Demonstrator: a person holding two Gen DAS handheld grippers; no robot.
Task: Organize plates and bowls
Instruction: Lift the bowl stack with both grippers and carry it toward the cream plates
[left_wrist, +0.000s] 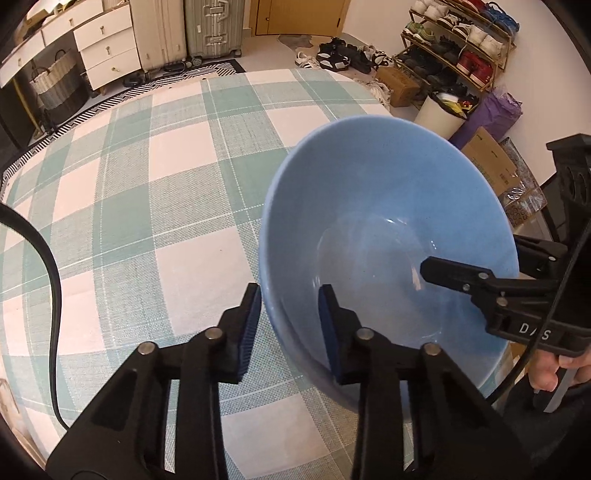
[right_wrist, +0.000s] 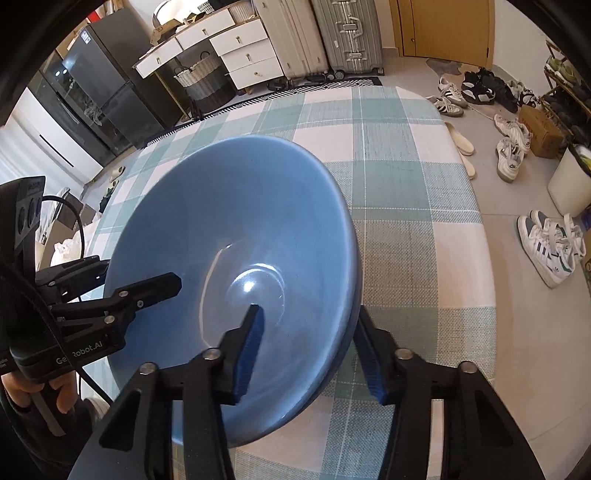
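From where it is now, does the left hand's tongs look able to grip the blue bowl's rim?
Probably yes. The left tongs already straddle the blue bowl rim, one finger inside and one outside, with nothing between. The right tongs straddle the opposite rim, clear of them.

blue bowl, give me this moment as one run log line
stage: two-handed pickup | left gripper: straddles blue bowl rim | right gripper: straddles opposite rim | pads: not visibly pressing | bowl on checked tablecloth

**Checked cloth, one blue bowl**

The table (left_wrist: 155, 192) is covered by a cloth checked in teal and white that reaches its rounded far edge. A single large blue bowl (left_wrist: 388, 206) sits on the cloth near one side. The surrounding cloth shows only its woven pattern.
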